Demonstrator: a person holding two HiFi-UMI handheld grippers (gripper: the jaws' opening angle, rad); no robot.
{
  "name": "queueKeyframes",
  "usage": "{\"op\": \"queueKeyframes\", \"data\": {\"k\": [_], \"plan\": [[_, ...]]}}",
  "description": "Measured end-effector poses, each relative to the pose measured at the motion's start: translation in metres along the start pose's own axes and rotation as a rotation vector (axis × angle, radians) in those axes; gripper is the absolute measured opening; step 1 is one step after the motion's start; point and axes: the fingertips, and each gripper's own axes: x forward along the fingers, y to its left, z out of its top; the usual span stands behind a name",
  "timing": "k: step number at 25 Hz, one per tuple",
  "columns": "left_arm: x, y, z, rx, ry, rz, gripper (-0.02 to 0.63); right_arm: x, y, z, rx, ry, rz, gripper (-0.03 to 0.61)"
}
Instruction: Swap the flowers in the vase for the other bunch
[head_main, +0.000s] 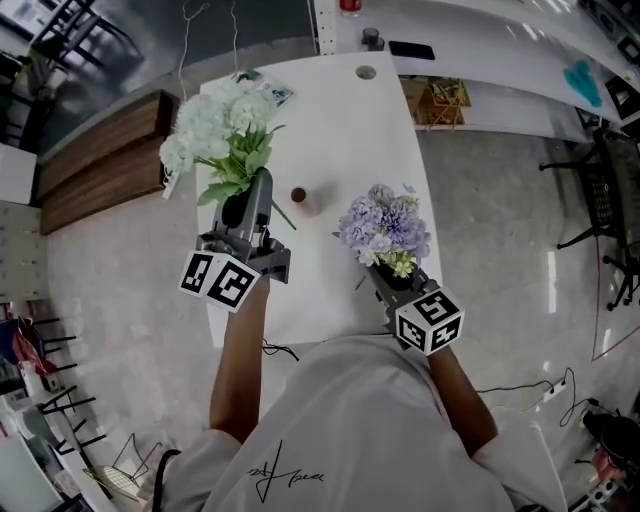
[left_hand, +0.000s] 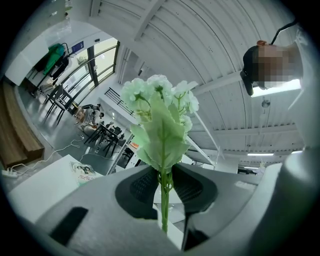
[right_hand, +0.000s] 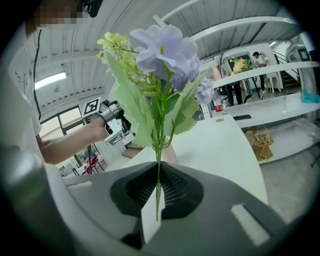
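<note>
Now, flanking the vase (head_main: 302, 199), left gripper (left_hand: 165, 186) clamps white flowers (head_main: 216, 125), right gripper (right_hand: 157, 192) purple flowers (head_main: 385, 226); careless insertion could topple it.

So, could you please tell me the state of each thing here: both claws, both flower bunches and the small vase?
Left claw: shut on a stem.
Right claw: shut on a stem.
White artificial flower bunch with pale green leaves: held in the left claw, off the table.
Purple artificial flower bunch: held in the right claw, outside the vase.
Small pinkish vase: upright on the white table, empty.
</note>
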Motion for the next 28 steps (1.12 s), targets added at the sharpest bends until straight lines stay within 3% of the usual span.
{"op": "queueKeyframes", "data": {"k": [18,28], "plan": [[0.022,0.025,0.001,-0.003,-0.044,0.019,0.077,-0.001,-0.016,0.000,0.008,0.018,-0.029,0.018],[0.025,0.030,-0.002,0.043,-0.046,-0.005,0.078,-0.008,-0.017,-0.010,0.015,0.041,-0.057,0.018]]}}
